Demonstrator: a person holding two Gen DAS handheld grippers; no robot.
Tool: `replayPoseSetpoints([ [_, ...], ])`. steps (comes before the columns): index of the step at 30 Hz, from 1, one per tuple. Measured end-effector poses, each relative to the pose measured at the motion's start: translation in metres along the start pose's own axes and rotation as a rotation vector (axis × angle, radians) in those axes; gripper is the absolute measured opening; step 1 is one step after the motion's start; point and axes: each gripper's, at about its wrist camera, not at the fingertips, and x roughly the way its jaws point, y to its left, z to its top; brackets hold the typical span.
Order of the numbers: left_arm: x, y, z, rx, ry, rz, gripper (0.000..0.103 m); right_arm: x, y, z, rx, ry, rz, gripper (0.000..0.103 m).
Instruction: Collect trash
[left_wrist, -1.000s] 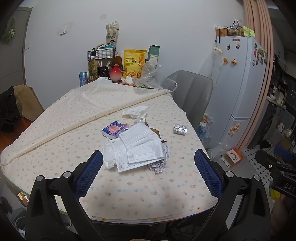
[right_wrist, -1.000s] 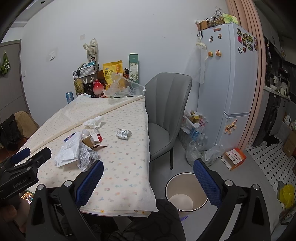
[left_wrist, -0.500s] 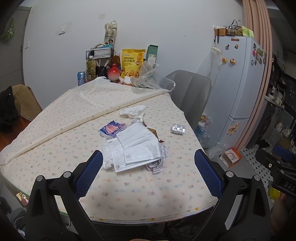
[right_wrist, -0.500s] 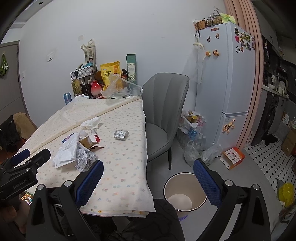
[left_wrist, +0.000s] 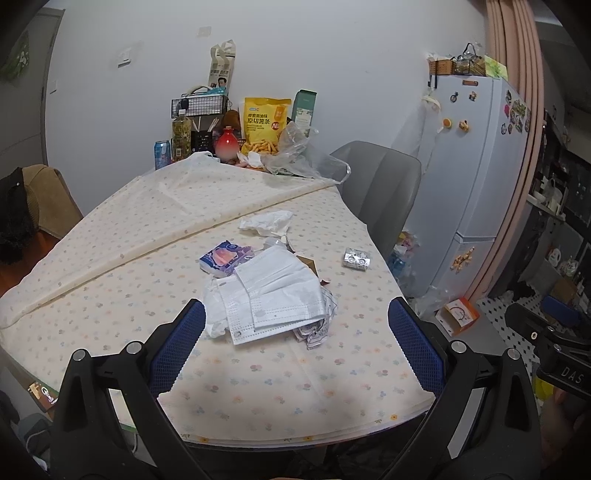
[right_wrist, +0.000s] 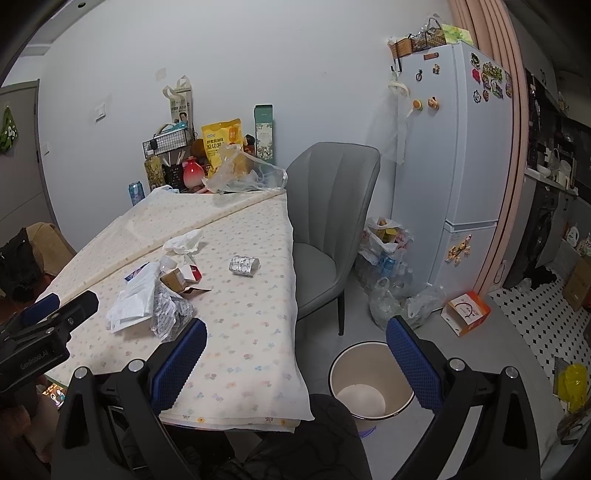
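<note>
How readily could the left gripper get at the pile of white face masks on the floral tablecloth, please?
Probably yes, readily. The left gripper is open and empty, and the pile of white face masks lies uncovered just ahead between its fingers, with only bare floral tablecloth between them.

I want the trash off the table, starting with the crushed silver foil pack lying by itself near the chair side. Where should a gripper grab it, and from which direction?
Take the foil pack from above, fingers across its short width. It lies flat and alone on the tablecloth, clear of the pile, so nothing blocks either side. The right gripper, open, seems better placed, on the bin side.
</note>
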Motion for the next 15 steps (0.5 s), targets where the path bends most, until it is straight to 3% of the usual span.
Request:
replayPoseSetpoints([
  [7,0.003,0.026,0.001,-0.038,0.006,0.032,0.097,0.013,0.021,0.003,-0.07,0.02,0.086,0.095],
  [15,0.015,0.06,-0.002,-0.099,0.039,0.049,0.086,0.037,0.048,0.006,-0.102,0.07,0.214,0.085],
])
